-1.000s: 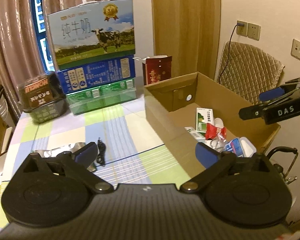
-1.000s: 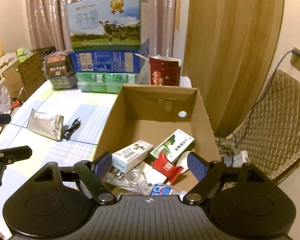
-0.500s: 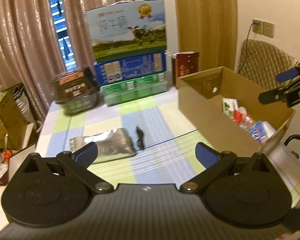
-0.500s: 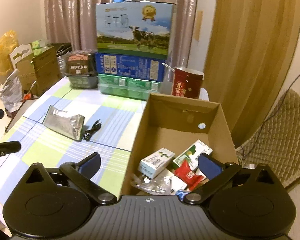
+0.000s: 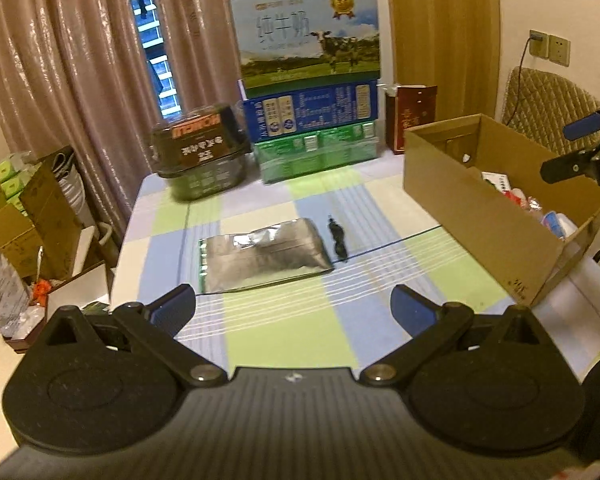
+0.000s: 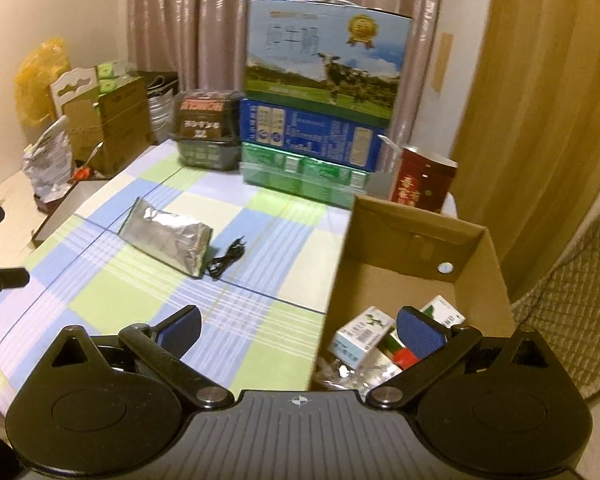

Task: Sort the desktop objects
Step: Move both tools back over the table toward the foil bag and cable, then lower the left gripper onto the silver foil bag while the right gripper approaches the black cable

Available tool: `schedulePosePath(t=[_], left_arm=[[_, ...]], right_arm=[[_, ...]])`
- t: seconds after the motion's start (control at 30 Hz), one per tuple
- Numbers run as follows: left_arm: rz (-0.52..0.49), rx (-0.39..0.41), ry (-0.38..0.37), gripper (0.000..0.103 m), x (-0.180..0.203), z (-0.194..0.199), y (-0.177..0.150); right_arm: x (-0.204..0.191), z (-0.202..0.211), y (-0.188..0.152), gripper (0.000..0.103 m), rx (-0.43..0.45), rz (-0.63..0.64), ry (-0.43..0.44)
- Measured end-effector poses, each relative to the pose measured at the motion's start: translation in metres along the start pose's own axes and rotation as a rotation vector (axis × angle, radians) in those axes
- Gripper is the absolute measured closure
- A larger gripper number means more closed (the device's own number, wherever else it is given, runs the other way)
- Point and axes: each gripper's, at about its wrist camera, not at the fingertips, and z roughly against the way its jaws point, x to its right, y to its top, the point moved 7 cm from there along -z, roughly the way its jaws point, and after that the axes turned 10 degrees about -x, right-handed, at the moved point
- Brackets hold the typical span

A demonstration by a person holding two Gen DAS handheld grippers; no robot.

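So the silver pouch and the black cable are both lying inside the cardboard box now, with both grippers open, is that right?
Not quite: the silver pouch and black cable lie on the table, outside the cardboard box, as the right wrist view shows. The left gripper and right gripper are indeed open.

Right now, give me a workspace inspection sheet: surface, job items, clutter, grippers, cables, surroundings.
Surface: checked cloth on table, mostly bare.
Job items: foil pouch flat mid-table; open carton at the table's right holds small boxes and packets.
Clutter: stacked milk cases, dark tub, red box at the far edge.
Grippers: left gripper open, empty; right gripper open, empty, jaws just opened wider.
Cables: black cord coiled beside pouch.
Surroundings: curtains, quilted chair, side boxes.
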Motion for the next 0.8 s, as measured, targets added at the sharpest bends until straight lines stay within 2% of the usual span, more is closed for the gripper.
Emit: schedulePosePath(t=[0.3,0.8], left_arm=[[-0.120,-0.015,0.033,0.001,-0.021,-0.011,-0.007],[-0.454,-0.011,0.044,0.001,-0.031,-0.062,0.004]], right_arm=[[-0.044,-0.016,0.012,0.002,-0.013,0.156,0.040],[-0.089,-0.075,0.018,0.002,-0.067,0.485,0.058]])
